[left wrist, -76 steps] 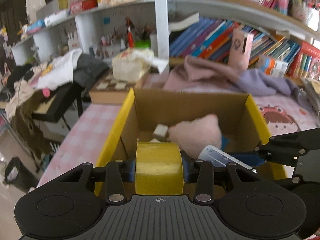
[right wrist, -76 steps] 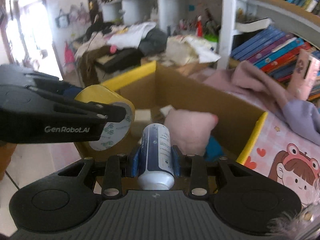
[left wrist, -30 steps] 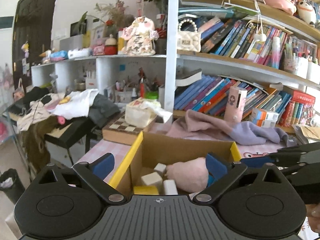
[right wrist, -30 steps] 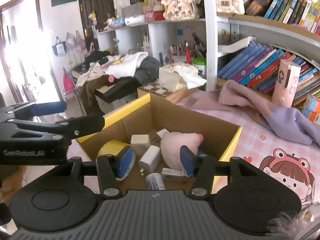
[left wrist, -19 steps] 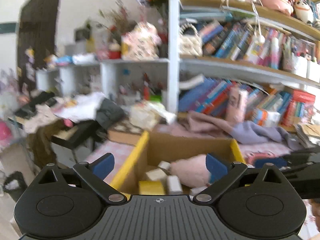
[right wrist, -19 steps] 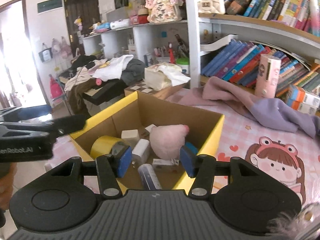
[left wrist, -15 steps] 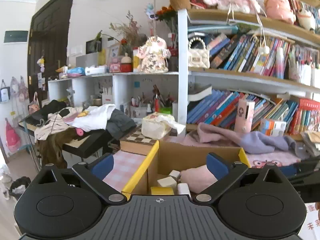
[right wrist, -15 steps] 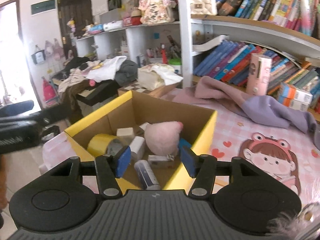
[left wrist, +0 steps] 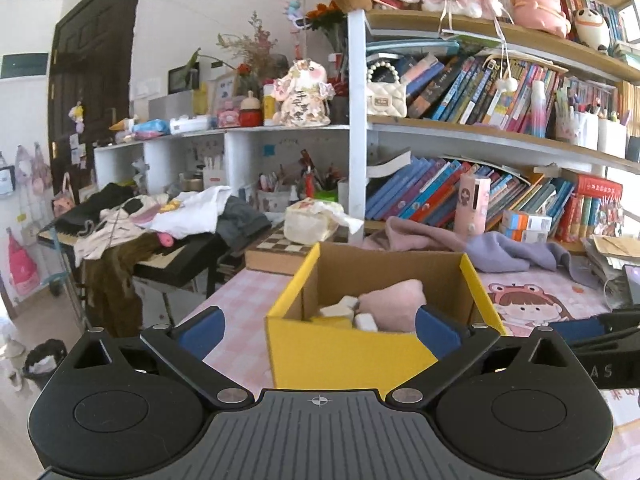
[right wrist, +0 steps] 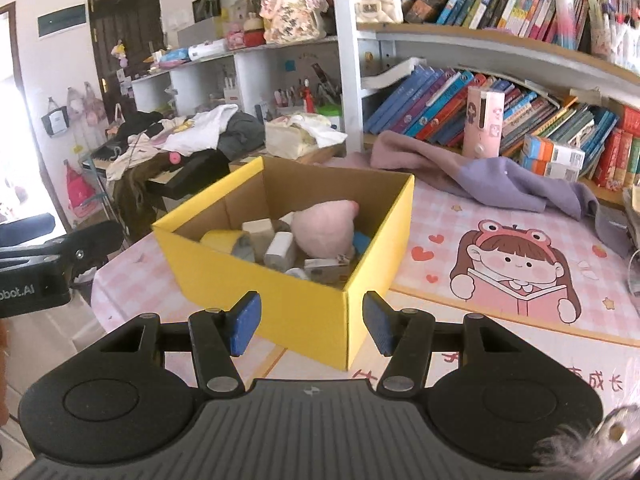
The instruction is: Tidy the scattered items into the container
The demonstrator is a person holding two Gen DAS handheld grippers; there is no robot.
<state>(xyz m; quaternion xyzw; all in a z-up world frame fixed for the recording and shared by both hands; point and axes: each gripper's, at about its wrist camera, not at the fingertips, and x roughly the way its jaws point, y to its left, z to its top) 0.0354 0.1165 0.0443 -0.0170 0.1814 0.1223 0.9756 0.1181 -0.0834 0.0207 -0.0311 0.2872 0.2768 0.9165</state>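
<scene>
A yellow cardboard box (right wrist: 256,280) (left wrist: 344,356) stands on the pink table mat. Inside lie a pink plush (right wrist: 324,228) (left wrist: 394,304), a yellow tape roll (right wrist: 222,238), several white blocks (right wrist: 280,250) and a white bottle, mostly hidden by the near wall. My right gripper (right wrist: 311,324) hangs open and empty before the box's near corner, apart from it. My left gripper (left wrist: 318,330) is wide open and empty, back from the box's front wall. The left gripper's body (right wrist: 44,264) shows at the left edge of the right wrist view.
A purple and pink cloth (right wrist: 480,172) lies behind the box, by a pink case (right wrist: 482,122) and bookshelves (left wrist: 480,92). A chessboard box (left wrist: 280,250) with a tissue pack sits behind on the left. Beyond the table's left edge is a clothes-covered stand (left wrist: 160,232) and floor.
Both grippers have drawn back from over the box, so it now sits farther off and whole in view. The tape roll and bottle held earlier now lie inside it.
</scene>
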